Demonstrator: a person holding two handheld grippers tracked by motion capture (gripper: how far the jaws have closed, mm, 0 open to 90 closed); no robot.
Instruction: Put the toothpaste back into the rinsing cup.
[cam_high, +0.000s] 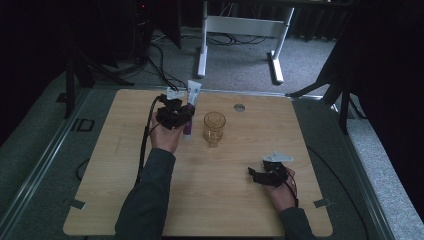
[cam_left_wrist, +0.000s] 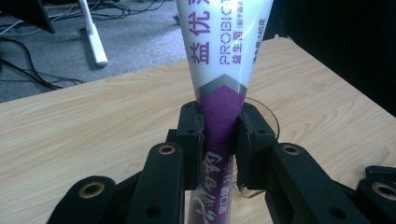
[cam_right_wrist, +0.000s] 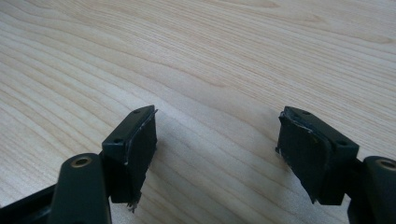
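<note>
A white and purple toothpaste tube (cam_left_wrist: 219, 88) stands upright in my left gripper (cam_left_wrist: 218, 144), whose pads press on its purple lower part. In the high view the tube (cam_high: 192, 97) rises from that gripper (cam_high: 184, 116) at the table's back left, just left of an amber drinking glass (cam_high: 214, 128). The glass rim (cam_left_wrist: 268, 114) peeks out behind the tube in the left gripper view. My right gripper (cam_high: 254, 173) rests low over the table's front right, jaws wide apart with bare wood between them (cam_right_wrist: 217, 140).
The wooden table (cam_high: 225, 200) has a small round grommet (cam_high: 239, 107) near its back edge. Beyond it a white desk frame (cam_high: 240, 30) and cables lie on grey carpet. Dark stands flank both sides.
</note>
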